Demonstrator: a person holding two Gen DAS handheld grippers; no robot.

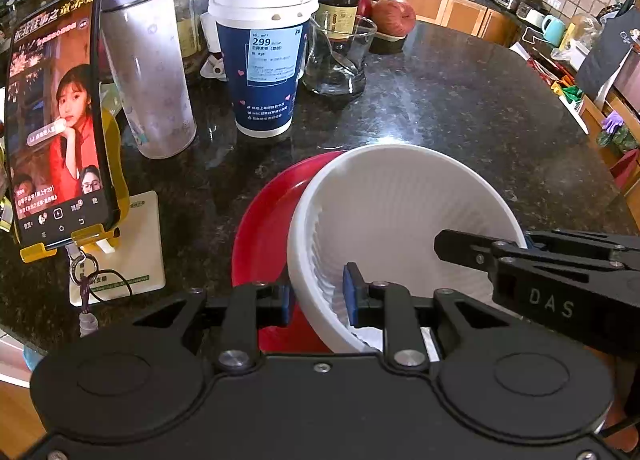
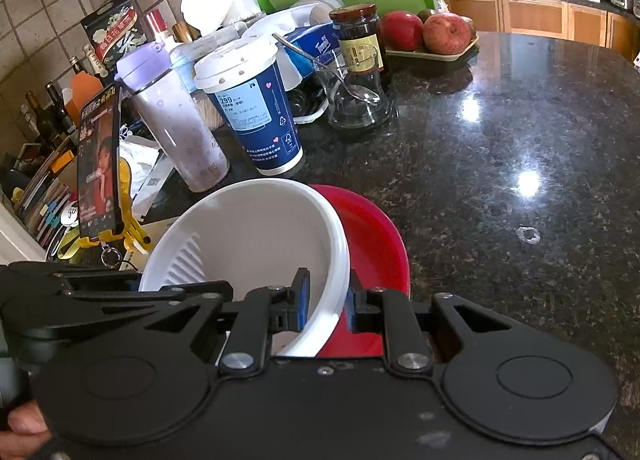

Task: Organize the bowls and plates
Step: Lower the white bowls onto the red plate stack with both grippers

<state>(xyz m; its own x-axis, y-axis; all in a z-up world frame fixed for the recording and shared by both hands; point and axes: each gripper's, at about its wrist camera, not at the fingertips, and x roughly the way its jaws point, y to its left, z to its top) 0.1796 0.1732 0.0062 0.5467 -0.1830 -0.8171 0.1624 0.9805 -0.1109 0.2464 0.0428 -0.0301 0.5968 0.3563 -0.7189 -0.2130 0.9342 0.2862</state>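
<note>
The left wrist view showed the dark granite surface (image 1: 460,107) carrying a red plate (image 1: 264,219) with a white ribbed bowl (image 1: 400,219) tilted on top of it, near a blue paper cup (image 1: 264,55) and a propped phone (image 1: 56,115). Both tools met at the bowl's near rim. The left gripper (image 1: 320,296) straddled that rim with its fingers loose, one blue pad (image 1: 352,292) inside the bowl and the other outside, neither visibly pressing. In the right wrist view, the right gripper (image 2: 326,300) was clenched on the bowl's wall (image 2: 336,260), a pad on either side. The step in hand looked like settling the bowl squarely onto the plate. To do it well, the right fingers would need to keep their pinch while the bowl levelled, lowering it centred so it would not slide off the plate's sloped edge toward the cup, and letting go only once its base sat flat.
</note>
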